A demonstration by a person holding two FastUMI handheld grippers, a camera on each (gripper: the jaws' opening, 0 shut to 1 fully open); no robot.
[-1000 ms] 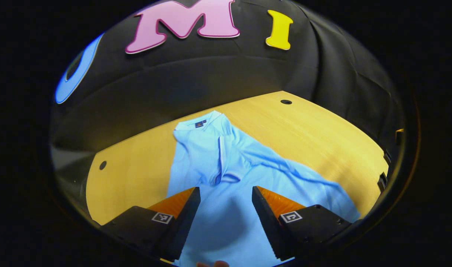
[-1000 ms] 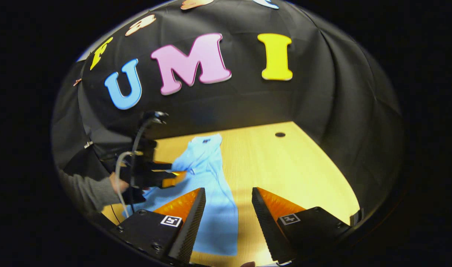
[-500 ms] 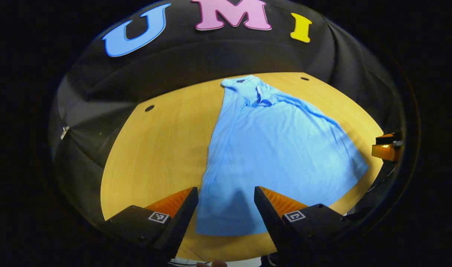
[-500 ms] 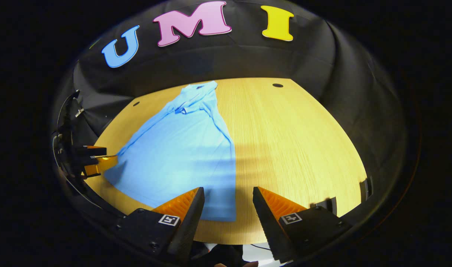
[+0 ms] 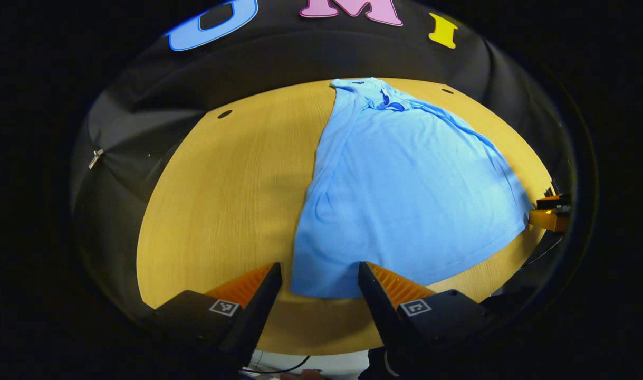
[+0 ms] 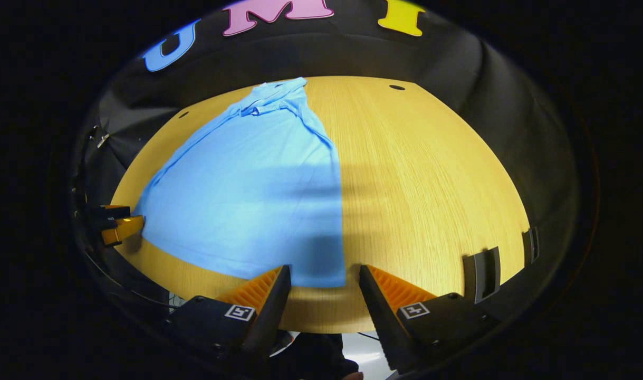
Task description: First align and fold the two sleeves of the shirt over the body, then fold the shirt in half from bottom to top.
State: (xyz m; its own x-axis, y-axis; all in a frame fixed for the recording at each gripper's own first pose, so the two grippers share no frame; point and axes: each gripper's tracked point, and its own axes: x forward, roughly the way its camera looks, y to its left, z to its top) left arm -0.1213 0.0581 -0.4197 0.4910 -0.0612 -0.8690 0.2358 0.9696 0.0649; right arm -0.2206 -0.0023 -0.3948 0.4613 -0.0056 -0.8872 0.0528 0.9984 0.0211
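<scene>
A light blue shirt [image 5: 405, 184] lies flat on the wooden table [image 5: 221, 200], collar at the far end and hem toward me. Its sleeves look folded in over the body near the collar [image 5: 374, 92]. My left gripper [image 5: 318, 268] is open, hovering at the hem's left corner, which shows between its fingers. In the right gripper view the shirt [image 6: 252, 195] spreads to the left, and my right gripper [image 6: 321, 269] is open at the hem's right corner. Each gripper shows small at the other view's edge: the right gripper [image 5: 550, 217] and the left gripper [image 6: 115, 228].
The table has small dark holes [image 5: 224, 113] [image 6: 396, 87] near its far edge. Black clips [image 6: 482, 274] sit on its right rim. Bare wood [image 6: 432, 184] stretches to the right of the shirt. The near table edge runs just beyond my fingers.
Both grippers have drawn back from over the shirt toward the near table edge and now sit at the hem corners. Both stay open. The shirt has not moved.
</scene>
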